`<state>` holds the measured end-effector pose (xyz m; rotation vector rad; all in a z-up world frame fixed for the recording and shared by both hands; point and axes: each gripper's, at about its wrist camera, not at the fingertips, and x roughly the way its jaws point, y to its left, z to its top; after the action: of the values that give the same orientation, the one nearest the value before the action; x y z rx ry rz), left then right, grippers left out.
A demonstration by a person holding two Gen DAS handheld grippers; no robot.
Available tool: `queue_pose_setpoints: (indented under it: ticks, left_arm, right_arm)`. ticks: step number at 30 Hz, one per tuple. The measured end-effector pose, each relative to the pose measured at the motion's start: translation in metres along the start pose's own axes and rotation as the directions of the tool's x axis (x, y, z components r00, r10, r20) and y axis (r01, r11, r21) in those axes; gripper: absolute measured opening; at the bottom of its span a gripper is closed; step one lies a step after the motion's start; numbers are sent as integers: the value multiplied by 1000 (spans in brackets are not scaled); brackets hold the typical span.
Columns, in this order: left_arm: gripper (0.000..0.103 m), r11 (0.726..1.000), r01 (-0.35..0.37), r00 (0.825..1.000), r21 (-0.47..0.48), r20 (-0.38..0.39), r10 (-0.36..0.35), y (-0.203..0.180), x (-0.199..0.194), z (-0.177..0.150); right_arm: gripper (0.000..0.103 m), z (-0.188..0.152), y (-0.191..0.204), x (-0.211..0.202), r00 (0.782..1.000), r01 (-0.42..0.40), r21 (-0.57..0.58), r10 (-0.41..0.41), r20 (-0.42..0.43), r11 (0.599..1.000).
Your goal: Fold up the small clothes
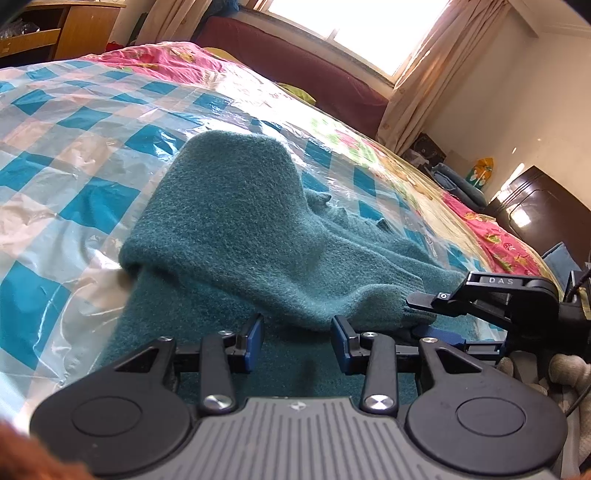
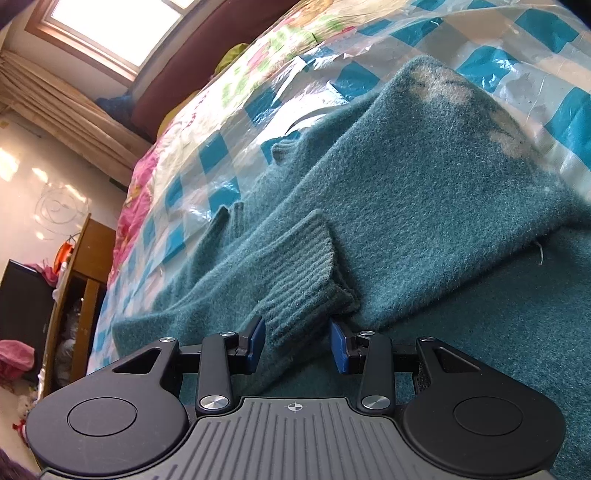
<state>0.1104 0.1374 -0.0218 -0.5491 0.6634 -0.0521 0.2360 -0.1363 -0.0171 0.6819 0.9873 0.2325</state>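
- Left gripper [image 1: 297, 341]: jaws apart, blue pads [image 1: 255, 338] either side of a gap, nothing between them; it hovers low over the near part of the sweater [image 1: 229, 221].
- Right gripper [image 2: 297, 345]: jaws apart, with the ribbed cuff [image 2: 303, 273] lying in the gap, near the left pad; whether a pad touches it cannot be told. In the left view the same tool [image 1: 491, 299] sits at the sweater's right side, its fingers pointing in over the cuff end.
- Sweater: teal knit, spread on the bed; one sleeve [image 2: 229, 280] folded in across the body, the cuff resting on top; a broad flap folded over beyond it, showing a pale patch [image 2: 461, 92] near its far corner.
- Plastic sheet [image 1: 74, 147]: clear, over blue-and-white check, under the sweater and wrinkled.
- Pink quilt [image 1: 162, 59]: floral, along the bed's far edge.
- Headboard [image 1: 295, 62]: dark red, behind the bed.
- Window [image 1: 354, 26]: bright, curtains [image 1: 424, 74] at its sides.
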Motion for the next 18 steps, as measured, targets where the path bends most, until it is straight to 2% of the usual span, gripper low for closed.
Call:
queue_pose_setpoints:
  ticks: [8,12,14,18]
  left_arm:
    - [44,1000,11,1000,-4,4,-11,1,-1,1]
    - [44,1000,11,1000,-17,7,-11,3,-2,1]
    - [44,1000,15,1000,-23,8,-14,4,-1,2]
    - [44,1000,13,1000,-22,5,-13,4,-1,2]
  right_arm:
    - [40,-3,-2,2,1000,-11,37,10,6,999]
    - [40,-5,-7,-2,997,-36,116,28,69,993]
    - [40,-7,-6,-6,995,-46,108,36,94,993]
    - [40,-3,-4,4,996,-29,98,20,87,995]
